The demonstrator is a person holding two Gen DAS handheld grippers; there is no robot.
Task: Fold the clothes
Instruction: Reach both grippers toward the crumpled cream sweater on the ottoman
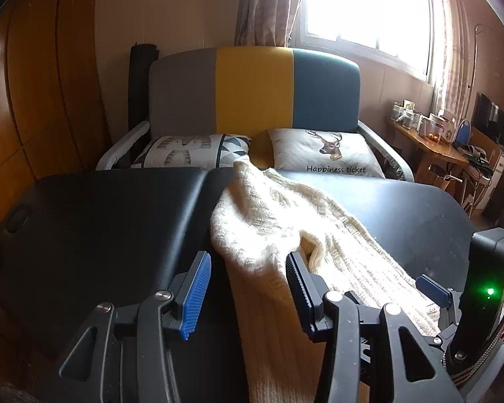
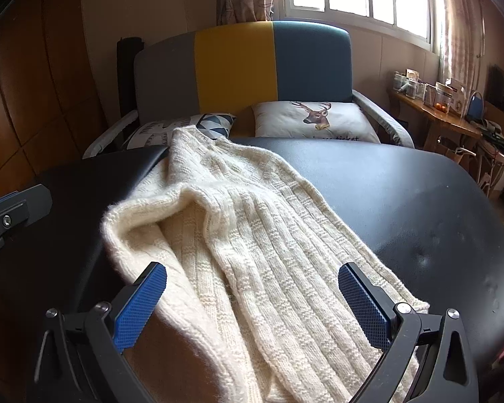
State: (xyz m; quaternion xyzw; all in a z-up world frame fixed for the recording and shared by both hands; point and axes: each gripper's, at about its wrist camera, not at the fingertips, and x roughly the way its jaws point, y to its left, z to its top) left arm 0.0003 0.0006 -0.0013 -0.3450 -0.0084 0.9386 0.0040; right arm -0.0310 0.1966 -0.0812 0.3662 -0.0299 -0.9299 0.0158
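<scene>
A cream knitted sweater (image 1: 268,221) (image 2: 252,235) lies stretched out lengthwise on a black padded table (image 1: 100,221) (image 2: 403,194), with one side folded over itself and a rounded fold at the near left. My left gripper (image 1: 248,290) is open, its blue pads on either side of the sweater's near left part, low over the cloth. My right gripper (image 2: 252,305) is open and wide, straddling the ribbed near end of the sweater. The right gripper's blue pad (image 1: 433,288) shows in the left wrist view. The left gripper (image 2: 6,215) appears at the far left of the right wrist view.
Behind the table stands a sofa (image 1: 252,90) with a grey, yellow and blue back and two pillows, one with a deer print (image 2: 312,117). A wooden wardrobe (image 1: 33,100) fills the left. A cluttered wooden desk (image 2: 436,114) stands at the right under the window.
</scene>
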